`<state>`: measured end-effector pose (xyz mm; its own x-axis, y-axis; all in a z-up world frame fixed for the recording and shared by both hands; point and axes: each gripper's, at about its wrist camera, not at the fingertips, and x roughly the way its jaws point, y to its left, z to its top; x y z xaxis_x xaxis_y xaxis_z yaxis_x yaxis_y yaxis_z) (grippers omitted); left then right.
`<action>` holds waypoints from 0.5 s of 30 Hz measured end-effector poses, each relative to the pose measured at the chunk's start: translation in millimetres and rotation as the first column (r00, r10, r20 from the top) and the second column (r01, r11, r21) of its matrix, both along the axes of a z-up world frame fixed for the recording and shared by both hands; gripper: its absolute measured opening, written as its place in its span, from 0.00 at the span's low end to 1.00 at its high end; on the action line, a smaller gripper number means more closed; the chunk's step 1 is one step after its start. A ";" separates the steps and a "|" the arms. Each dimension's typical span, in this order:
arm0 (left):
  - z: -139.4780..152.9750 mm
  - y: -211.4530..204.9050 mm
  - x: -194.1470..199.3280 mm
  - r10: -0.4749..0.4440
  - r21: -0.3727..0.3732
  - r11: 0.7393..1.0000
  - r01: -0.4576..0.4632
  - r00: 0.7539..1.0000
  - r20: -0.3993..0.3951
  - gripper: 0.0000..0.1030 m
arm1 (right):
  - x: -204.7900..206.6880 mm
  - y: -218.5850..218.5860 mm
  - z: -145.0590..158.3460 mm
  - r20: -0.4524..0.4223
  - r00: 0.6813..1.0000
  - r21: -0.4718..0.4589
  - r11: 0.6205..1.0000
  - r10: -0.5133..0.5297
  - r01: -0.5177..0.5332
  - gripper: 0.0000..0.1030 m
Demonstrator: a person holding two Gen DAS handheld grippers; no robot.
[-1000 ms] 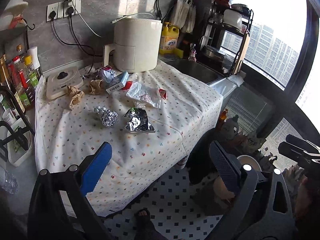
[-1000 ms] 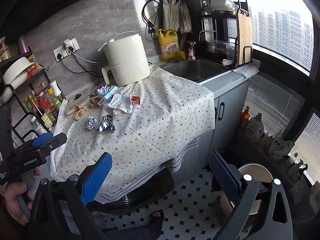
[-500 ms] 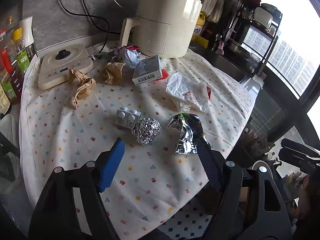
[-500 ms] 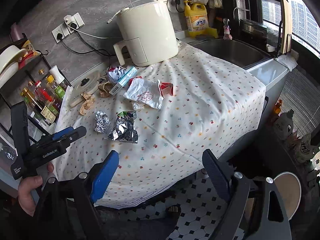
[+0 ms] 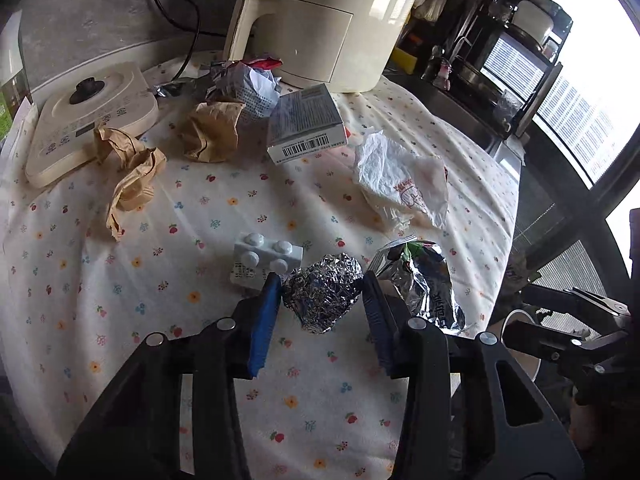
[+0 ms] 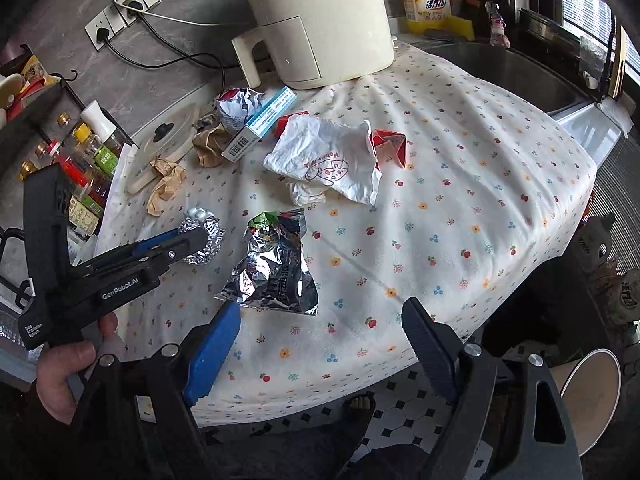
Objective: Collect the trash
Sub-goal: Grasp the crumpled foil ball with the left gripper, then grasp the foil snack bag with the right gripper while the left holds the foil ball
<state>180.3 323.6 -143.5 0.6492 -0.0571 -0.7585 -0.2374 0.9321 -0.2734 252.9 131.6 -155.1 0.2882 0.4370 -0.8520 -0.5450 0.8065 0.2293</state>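
My left gripper (image 5: 322, 300) has its jaws on both sides of a crumpled foil ball (image 5: 323, 296) on the flowered tablecloth (image 5: 160, 240); the pads touch or nearly touch it. The ball also shows in the right wrist view (image 6: 206, 240) between the left fingers. A silver snack wrapper (image 6: 274, 268) lies just ahead of my open, empty right gripper (image 6: 320, 344). More trash lies behind: a white plastic bag (image 6: 332, 164), a red carton (image 6: 390, 144), a small box (image 5: 306, 124), brown paper scraps (image 5: 134, 176), a crumpled printed wrapper (image 5: 250, 84) and a white blister pack (image 5: 266, 260).
A cream air fryer (image 6: 320, 20) stands at the back with a flat white appliance (image 5: 88, 120) to its left. Bottles (image 6: 88, 160) fill a rack at the left. A sink (image 6: 508, 72) lies to the right. A round bin (image 6: 588, 388) stands on the floor below.
My left gripper has moved forward and down over the table and narrowed around the foil ball. My right gripper has come closer to the silver wrapper, still open.
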 end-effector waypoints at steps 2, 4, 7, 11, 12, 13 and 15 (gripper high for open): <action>6.6 7.3 -8.4 0.019 -0.011 1.000 -0.019 1.000 0.015 0.41 | 4.8 11.3 -4.6 -0.016 1.000 0.000 1.000 0.013 -0.013 0.79; 11.5 11.4 -16.5 0.026 -0.004 1.000 -0.026 0.999 0.028 0.41 | 9.0 24.0 -8.7 -0.025 0.999 -0.006 1.000 0.029 -0.029 0.80; 15.6 20.9 -27.1 0.055 0.014 0.998 -0.056 0.998 0.039 0.41 | 13.2 40.3 -13.3 -0.021 0.999 -0.026 0.999 0.043 -0.043 0.85; 20.8 32.8 -42.4 0.099 0.008 0.995 -0.100 0.994 0.052 0.41 | 19.6 58.1 -21.7 -0.024 0.999 -0.057 0.997 0.041 -0.042 0.93; 21.6 35.0 -44.8 0.104 0.008 0.995 -0.104 0.993 0.052 0.41 | 20.7 62.8 -24.0 -0.016 0.999 -0.073 0.997 0.039 -0.040 0.92; 21.8 36.5 -47.2 0.106 0.007 0.994 -0.106 0.993 0.052 0.41 | 22.0 68.5 -28.0 -0.015 0.999 -0.091 0.995 0.045 -0.046 0.92; 21.4 40.1 -50.9 0.109 0.002 0.994 -0.109 0.993 0.052 0.41 | 22.5 82.4 -38.3 -0.055 0.994 -0.139 0.985 0.095 -0.102 0.69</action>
